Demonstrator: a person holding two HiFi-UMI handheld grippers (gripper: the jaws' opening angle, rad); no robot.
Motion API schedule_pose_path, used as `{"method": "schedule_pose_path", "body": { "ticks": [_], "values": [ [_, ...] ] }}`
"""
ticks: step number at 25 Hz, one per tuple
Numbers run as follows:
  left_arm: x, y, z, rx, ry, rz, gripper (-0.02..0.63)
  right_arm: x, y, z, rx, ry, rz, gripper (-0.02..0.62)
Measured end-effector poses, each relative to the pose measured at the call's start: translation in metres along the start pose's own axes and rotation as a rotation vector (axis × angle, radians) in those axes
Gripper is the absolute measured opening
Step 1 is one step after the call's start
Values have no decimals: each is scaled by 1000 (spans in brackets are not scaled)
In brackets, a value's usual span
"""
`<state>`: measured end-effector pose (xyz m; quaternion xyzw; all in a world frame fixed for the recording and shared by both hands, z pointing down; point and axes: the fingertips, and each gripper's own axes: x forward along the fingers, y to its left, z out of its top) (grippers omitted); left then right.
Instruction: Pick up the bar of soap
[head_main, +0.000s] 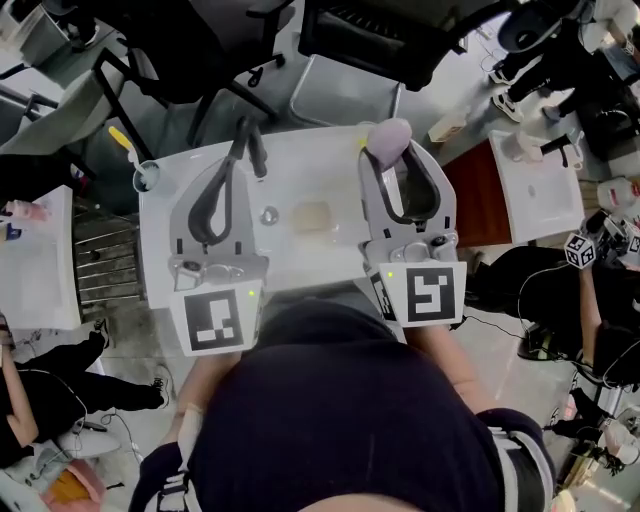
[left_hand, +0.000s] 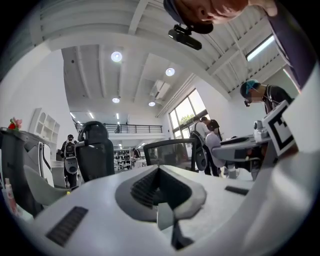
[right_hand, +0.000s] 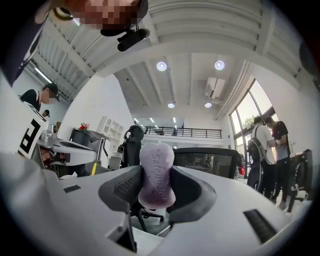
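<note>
a big open robotics or research lab, not a home: a high white ceiling of ribbed beams (right_hand: 200, 30) carries round recessed lights (right_hand: 161, 65), a tall wall of windows (left_hand: 187, 112) lets in daylight, and an upper gallery runs behind a black metal railing (right_hand: 182, 132). plain white work tables (head_main: 300, 160) stand close together among black mesh office chairs (right_hand: 207, 159). other people (right_hand: 260, 145) stand about at benches (one neighbouring station shows a black-and-white marker cube (head_main: 582, 250)).

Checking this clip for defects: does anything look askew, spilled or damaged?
Nothing stands out. The bar of soap is clamped upright in the right gripper; the left gripper is shut and empty.
</note>
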<state>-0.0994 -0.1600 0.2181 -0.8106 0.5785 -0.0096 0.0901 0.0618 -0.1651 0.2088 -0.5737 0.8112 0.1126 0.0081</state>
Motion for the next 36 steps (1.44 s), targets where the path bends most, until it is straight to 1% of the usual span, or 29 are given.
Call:
{"method": "schedule_pose_path", "body": {
  "ticks": [8,12,18,36],
  "values": [
    [-5,-2,7,2,-10,-12,0,-3,-7,5,21,-3,-24,192],
    [-5,-4,7,0,-11,-18,0,-5,-8,3,4,7,-30,190],
    [-5,-3,1,-3,7,-26,0,-5,-2,3,10,9,-22,190],
    [6,-5,-15,-22,-1,-32,0,6,1,-18,4,29,0,190]
  ]
}}
